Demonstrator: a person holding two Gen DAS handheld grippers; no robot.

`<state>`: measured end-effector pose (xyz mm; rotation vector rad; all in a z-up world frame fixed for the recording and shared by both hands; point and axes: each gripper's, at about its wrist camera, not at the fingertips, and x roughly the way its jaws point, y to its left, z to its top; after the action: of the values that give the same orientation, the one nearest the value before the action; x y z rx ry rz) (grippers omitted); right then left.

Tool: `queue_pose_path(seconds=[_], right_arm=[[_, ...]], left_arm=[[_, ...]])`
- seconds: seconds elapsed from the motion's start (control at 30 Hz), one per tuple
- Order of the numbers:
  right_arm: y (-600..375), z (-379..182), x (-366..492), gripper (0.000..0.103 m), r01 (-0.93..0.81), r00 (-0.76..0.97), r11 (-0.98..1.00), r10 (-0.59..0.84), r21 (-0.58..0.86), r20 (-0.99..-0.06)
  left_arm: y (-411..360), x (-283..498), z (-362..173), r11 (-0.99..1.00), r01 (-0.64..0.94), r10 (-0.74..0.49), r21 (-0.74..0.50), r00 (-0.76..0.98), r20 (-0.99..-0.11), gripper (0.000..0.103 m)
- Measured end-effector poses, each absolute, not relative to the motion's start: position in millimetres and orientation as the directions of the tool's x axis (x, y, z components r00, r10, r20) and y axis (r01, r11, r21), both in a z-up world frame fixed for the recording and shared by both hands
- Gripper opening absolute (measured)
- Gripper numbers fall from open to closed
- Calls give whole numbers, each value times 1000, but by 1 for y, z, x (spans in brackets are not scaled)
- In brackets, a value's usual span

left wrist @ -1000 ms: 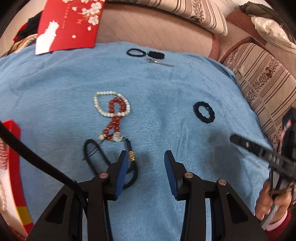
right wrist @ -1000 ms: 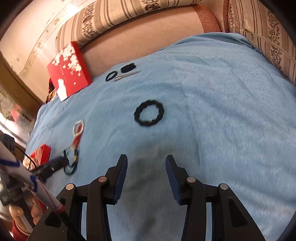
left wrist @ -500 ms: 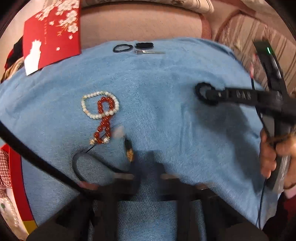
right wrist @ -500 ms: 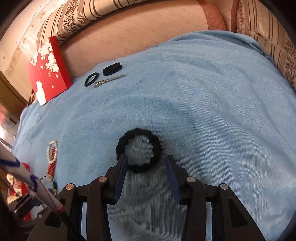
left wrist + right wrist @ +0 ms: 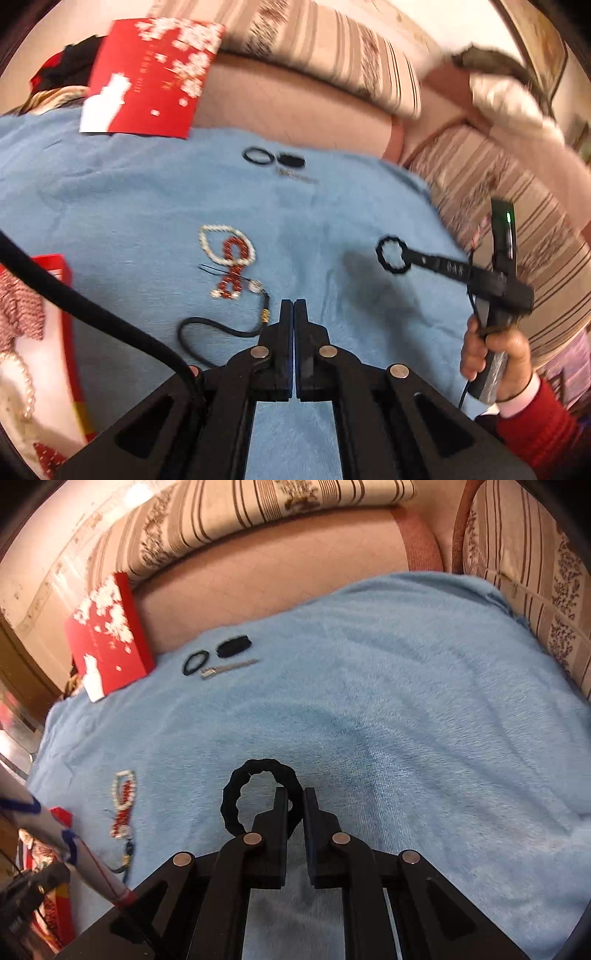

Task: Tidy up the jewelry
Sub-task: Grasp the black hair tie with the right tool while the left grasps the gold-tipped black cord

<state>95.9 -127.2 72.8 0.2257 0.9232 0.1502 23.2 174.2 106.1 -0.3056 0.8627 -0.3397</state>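
My right gripper (image 5: 294,794) is shut on the near edge of a black scalloped hair ring (image 5: 236,786) on the blue blanket; it shows in the left wrist view (image 5: 391,254) too. My left gripper (image 5: 294,306) is shut, and I cannot tell whether it pinches the black cord necklace (image 5: 207,325) that loops just left of its tips. A white pearl bracelet (image 5: 210,243) and a red bead bracelet (image 5: 232,266) lie linked ahead of it, also visible in the right wrist view (image 5: 123,797).
A thin black ring (image 5: 258,155), a black scrunchie (image 5: 291,160) and a metal hair clip (image 5: 229,668) lie at the blanket's far edge. A red flowered box lid (image 5: 147,74) leans behind. An open red box (image 5: 55,332) with pearls sits left. Striped sofa cushions (image 5: 535,572) surround.
Both grippers have closed. The right one moved forward to the black hair ring and shut on it. The left one shut beside the cord necklace and pulled back slightly.
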Motion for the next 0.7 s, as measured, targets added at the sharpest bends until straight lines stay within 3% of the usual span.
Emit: queue_pose_path(seconds=[0.13,0.27,0.33,0.4,0.43,0.7], right_arm=[[-114,91,82,8,-78,604,965,246,250,-758],[-100,92,73,8,-93,595,968,243,235,-766],[-100,90,68,9,-86,586,963,255,254,-769],[-100,88,63,9,-86,576,955,280,283,-768],[-100,86,61,9,-88,572,954,284,287,-769],[-92,44,58,10,-117,500,961,274,249,-822]], left_arm=[[193,15,113,902,156,-406,-403,626,-666,0],[175,23,95,903,194,-423,-384,558,-713,1],[155,29,79,924,209,-381,-319,528,-759,8],[138,35,64,939,221,-342,-264,507,-791,28],[131,39,57,946,226,-316,-230,503,-805,32],[118,64,26,967,193,-238,-164,475,-847,35]])
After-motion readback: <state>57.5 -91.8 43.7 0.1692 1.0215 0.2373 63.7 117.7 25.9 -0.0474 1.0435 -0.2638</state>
